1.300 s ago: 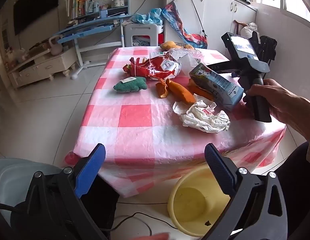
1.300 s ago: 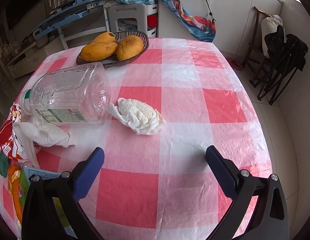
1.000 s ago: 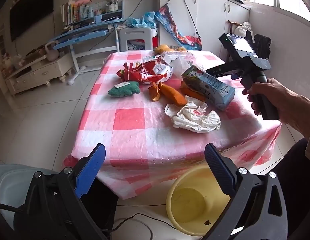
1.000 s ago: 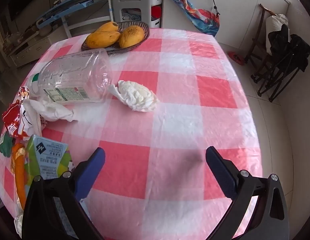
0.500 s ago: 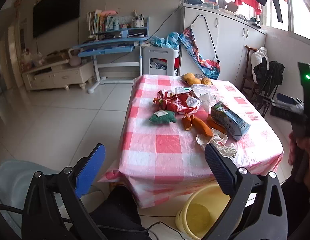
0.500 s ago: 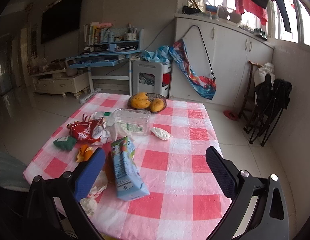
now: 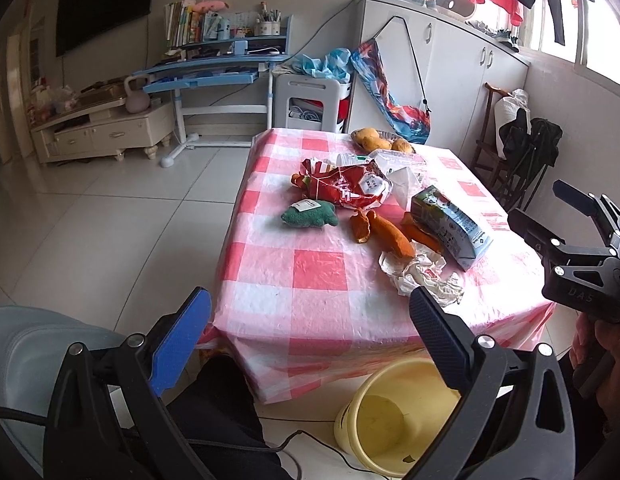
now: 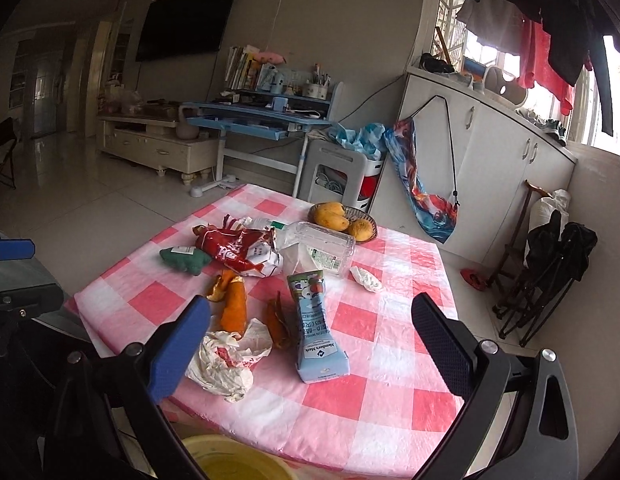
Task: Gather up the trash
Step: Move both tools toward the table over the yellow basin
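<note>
Trash lies on a table with a pink checked cloth [image 7: 318,272]: a crumpled white wrapper [image 7: 422,276] [image 8: 226,360], a blue milk carton [image 7: 450,224] [image 8: 316,328], orange peels [image 7: 386,232] [image 8: 234,304], a red snack bag [image 7: 346,188] [image 8: 238,252], a clear plastic bottle [image 8: 322,244] and a tissue wad [image 8: 366,278]. My left gripper [image 7: 306,332] is open and empty, held back from the table's near edge. My right gripper [image 8: 310,340] is open and empty, raised over the near edge; its body shows in the left wrist view [image 7: 578,264].
A yellow bucket [image 7: 394,420] [image 8: 230,460] stands on the floor under the table's near edge. A green plush toy [image 7: 310,216] [image 8: 182,258] and a basket of mangoes [image 8: 344,218] are on the table. A folded chair [image 8: 550,264] stands at the right.
Both grippers have pulled back and up from the table, so the whole table now shows. Both stayed open and empty. Nothing on the table moved.
</note>
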Tool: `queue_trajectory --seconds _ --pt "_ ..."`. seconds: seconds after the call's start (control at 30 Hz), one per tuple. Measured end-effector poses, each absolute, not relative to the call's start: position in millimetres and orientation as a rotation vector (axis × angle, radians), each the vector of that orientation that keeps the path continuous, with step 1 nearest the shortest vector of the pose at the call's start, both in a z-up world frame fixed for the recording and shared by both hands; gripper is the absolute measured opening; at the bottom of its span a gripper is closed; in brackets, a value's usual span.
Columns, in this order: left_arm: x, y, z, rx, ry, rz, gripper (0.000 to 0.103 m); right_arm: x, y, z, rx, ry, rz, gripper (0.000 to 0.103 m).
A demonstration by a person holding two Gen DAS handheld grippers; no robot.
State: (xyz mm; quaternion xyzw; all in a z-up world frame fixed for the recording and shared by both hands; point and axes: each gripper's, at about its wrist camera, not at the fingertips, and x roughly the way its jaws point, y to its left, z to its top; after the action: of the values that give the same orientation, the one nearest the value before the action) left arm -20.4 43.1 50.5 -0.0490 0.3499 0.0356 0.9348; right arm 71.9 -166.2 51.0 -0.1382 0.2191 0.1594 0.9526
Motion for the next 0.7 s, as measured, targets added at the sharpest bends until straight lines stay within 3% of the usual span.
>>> queue_trajectory --seconds 0.7 --pt "-22.1 31.5 50.1 -0.084 0.707 0.044 0.096 73.6 -177.6 55.8 -0.239 0.489 0.304 0.097"
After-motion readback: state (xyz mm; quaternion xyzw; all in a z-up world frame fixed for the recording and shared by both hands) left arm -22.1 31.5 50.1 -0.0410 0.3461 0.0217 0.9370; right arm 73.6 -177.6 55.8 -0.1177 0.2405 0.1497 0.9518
